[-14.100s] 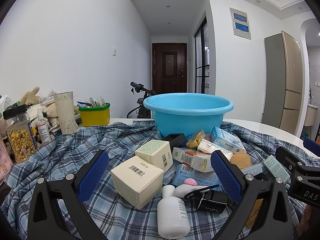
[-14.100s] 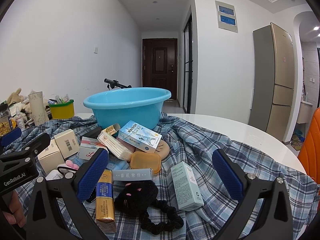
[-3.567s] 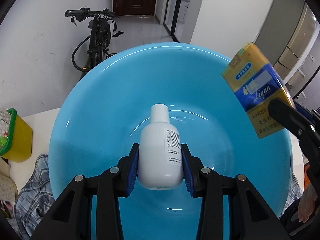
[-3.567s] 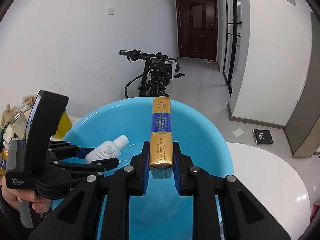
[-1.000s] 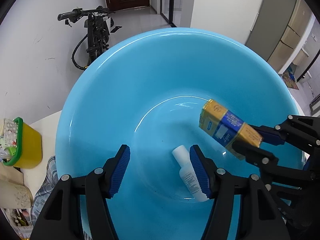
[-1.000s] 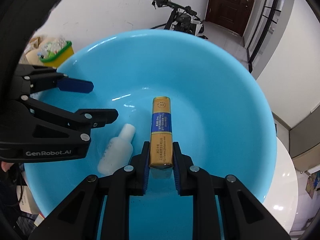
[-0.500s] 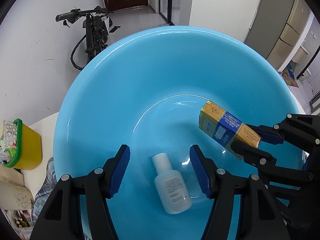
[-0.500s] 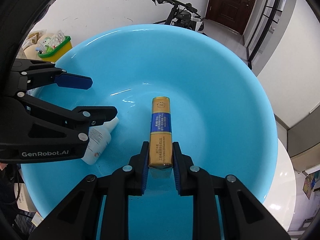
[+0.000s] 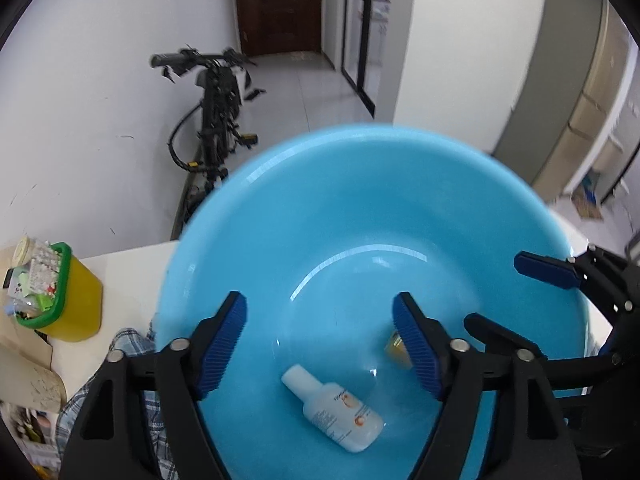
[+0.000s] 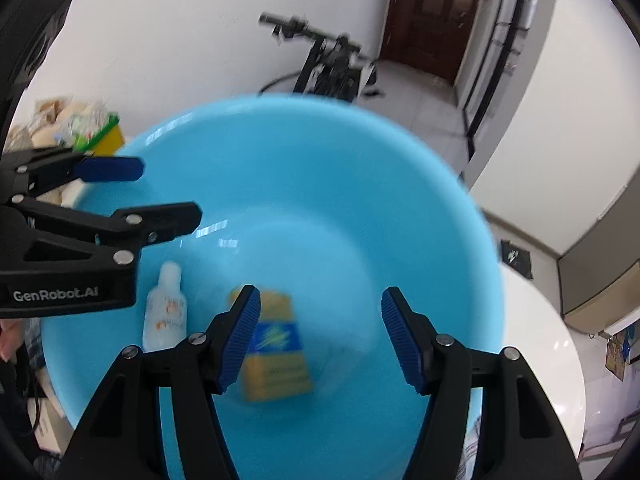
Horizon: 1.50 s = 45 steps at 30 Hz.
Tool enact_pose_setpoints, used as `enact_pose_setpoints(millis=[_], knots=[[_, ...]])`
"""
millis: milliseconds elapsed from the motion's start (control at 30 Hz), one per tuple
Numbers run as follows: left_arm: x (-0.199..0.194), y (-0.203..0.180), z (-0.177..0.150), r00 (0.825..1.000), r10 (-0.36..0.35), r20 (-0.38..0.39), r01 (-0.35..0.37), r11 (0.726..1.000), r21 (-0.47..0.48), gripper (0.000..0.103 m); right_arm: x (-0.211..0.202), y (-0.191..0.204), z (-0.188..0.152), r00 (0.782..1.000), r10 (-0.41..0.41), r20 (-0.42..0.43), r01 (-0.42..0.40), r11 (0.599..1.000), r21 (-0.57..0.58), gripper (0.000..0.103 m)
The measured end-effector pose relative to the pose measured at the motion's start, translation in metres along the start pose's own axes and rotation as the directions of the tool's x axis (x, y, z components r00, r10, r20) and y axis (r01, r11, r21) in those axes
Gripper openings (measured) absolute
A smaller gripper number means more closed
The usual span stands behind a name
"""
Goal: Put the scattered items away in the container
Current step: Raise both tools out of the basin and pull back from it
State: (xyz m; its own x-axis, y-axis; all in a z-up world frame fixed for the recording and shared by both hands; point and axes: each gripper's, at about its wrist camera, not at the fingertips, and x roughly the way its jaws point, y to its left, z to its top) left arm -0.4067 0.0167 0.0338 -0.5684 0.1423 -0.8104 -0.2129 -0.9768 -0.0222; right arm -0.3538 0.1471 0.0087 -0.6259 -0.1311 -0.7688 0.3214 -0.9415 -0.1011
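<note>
Both grippers hung over the blue basin (image 9: 256,216), jaws opening with nothing pinched. The yellow-and-blue box (image 10: 276,352) lay beneath the right gripper (image 10: 320,332), the white bottle (image 9: 336,412) beneath the left gripper (image 9: 320,344); the remaining items lay outside both views

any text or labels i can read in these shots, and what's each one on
"GenRobot.AI": white lettering on the black body of the left gripper, right wrist view.
White bottle: orange and grey label print, too small and blurred to read.
Gold and blue box: motion-blurred, unreadable.
Nothing readable on the blue basin or the yellow tub.
</note>
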Motion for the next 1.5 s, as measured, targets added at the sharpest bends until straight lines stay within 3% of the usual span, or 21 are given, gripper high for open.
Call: enact_pose_setpoints(millis=[133,267,333,400,467,500,567,600,633,767,867,1133,1500], knots=[[-0.017,0.009,0.004,0.995,0.012,0.100,-0.006,0.998,-0.057,0.085,-0.023,-0.004,0.003,0.988,-0.089,0.129,0.087,0.996,0.019,0.078],[-0.027,0.012,0.007,0.987,0.024,0.156,-0.014,0.998,-0.064,0.085,-0.042,-0.008,0.007,0.956,-0.184,0.230,0.173,0.983,0.067,0.086],[-0.038,0.014,0.006,0.972,0.033,0.233,-0.012,0.996,-0.091,0.085,-0.052,-0.013,0.008,0.935,-0.214,0.282,0.191,0.976,0.108,0.093],[-0.055,0.015,0.003,0.941,0.037,0.338,0.002,0.994,-0.113,0.085,-0.064,-0.019,0.010,0.915,-0.223,0.338,0.183,0.972,0.145,0.103],[-0.075,0.014,-0.003,0.888,0.034,0.459,0.021,0.993,-0.113,0.091,-0.074,-0.021,0.010,0.895,-0.229,0.383,0.177,0.970,0.167,0.103],[-0.083,0.015,-0.006,0.863,0.037,0.504,0.023,0.993,-0.112,0.100,-0.079,-0.021,0.010,0.883,-0.241,0.404,0.182,0.967,0.180,0.103],[-0.100,0.014,-0.012,0.804,0.062,0.592,0.013,0.993,-0.121,0.103,-0.091,-0.023,0.010,0.854,-0.263,0.450,0.187,0.960,0.207,0.103],[-0.106,0.015,-0.014,0.784,0.071,0.617,0.009,0.992,-0.126,0.103,-0.096,-0.024,0.010,0.840,-0.268,0.472,0.183,0.959,0.218,0.103],[-0.109,0.015,-0.015,0.776,0.075,0.626,0.008,0.992,-0.129,0.103,-0.100,-0.025,0.010,0.831,-0.268,0.487,0.177,0.958,0.225,0.103],[-0.116,0.021,-0.015,0.783,0.073,0.617,0.019,0.990,-0.142,0.103,-0.108,-0.027,0.014,0.827,-0.263,0.497,0.163,0.958,0.236,0.103],[-0.122,0.017,-0.020,0.766,0.081,0.638,0.015,0.989,-0.144,0.103,-0.114,-0.028,0.012,0.824,-0.269,0.499,0.166,0.956,0.241,0.103],[-0.137,-0.017,-0.025,0.759,0.126,0.639,-0.137,0.990,-0.032,0.103,-0.133,-0.028,0.007,0.808,-0.258,0.530,0.149,0.959,0.239,0.103],[-0.169,-0.027,-0.033,0.729,0.110,0.676,-0.120,0.992,-0.032,0.103,-0.154,-0.023,0.002,0.782,-0.250,0.571,0.130,0.961,0.243,0.103]])
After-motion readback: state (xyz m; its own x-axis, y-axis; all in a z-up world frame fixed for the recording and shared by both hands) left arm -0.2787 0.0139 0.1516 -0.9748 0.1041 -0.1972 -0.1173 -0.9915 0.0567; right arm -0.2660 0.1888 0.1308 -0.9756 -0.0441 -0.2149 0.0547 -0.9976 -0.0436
